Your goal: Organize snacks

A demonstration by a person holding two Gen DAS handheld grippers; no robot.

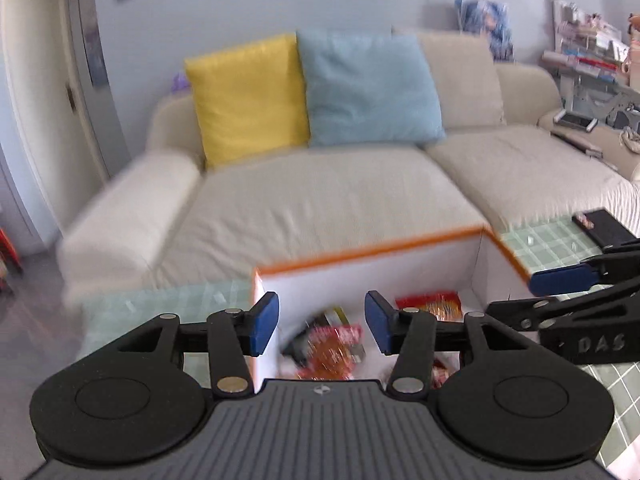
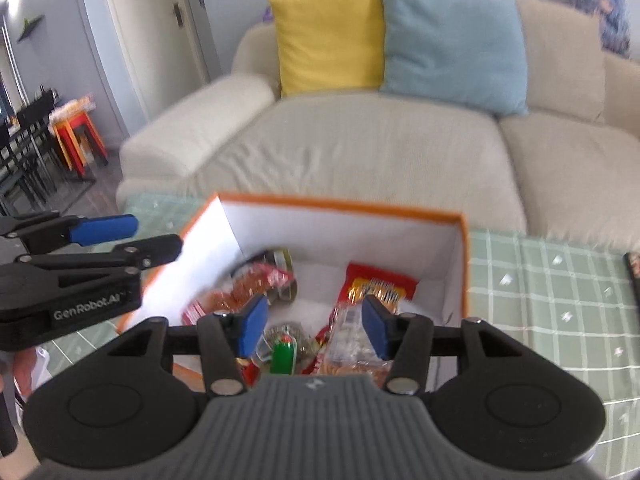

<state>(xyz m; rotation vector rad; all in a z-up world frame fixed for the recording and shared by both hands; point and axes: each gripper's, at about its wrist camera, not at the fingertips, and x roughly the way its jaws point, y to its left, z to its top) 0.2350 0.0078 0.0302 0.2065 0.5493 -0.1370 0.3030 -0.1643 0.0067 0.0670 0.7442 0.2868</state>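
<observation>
Blue-padded jaws of the right gripper [image 2: 313, 327] stand spread apart with nothing pinched; snack packets show in the gap below, not touched. Left gripper [image 1: 322, 328] likewise spread, empty, jaws hanging over the near-left corner of the box.

Snacks: all visible ones sit inside the white cardboard box with orange rim [image 2: 463, 264], on the green tiled tabletop [image 2: 552, 312].
- clear packet of round biscuits [image 2: 352, 354] lies nearest, directly under and slightly right of the right gripper; long axis looks to run away from the camera, roughly along the fingers. Blurred, so not sure.
- green-capped small item in foil wrapper [image 2: 285, 354] just left of it, between the right jaws in view.
- red and yellow snack bag [image 2: 380, 282] further in, by the far-right wall.
- red-and-clear wrapped packet [image 2: 244, 288] toward the left wall, over a round tin lid [image 2: 282, 260].

Key relation: contents lie below and ahead of both claws; both point down into the box. Right hand is nearer the biscuit packet and red bag; left is nearer the left-wall packet. Left gripper shows in the right view just beside the box's left wall, outside it.

Judgement: snacks look already dropped in; both hands look clear of the load. Any next grab inside means descending straight between the walls; the left wall is the snag risk.

Further out: black flat object [image 1: 600, 226] at the table's right edge, beige fabric sofa [image 2: 360, 152] behind, yellow cushion [image 2: 328, 36], light blue cushion [image 2: 452, 40].
</observation>
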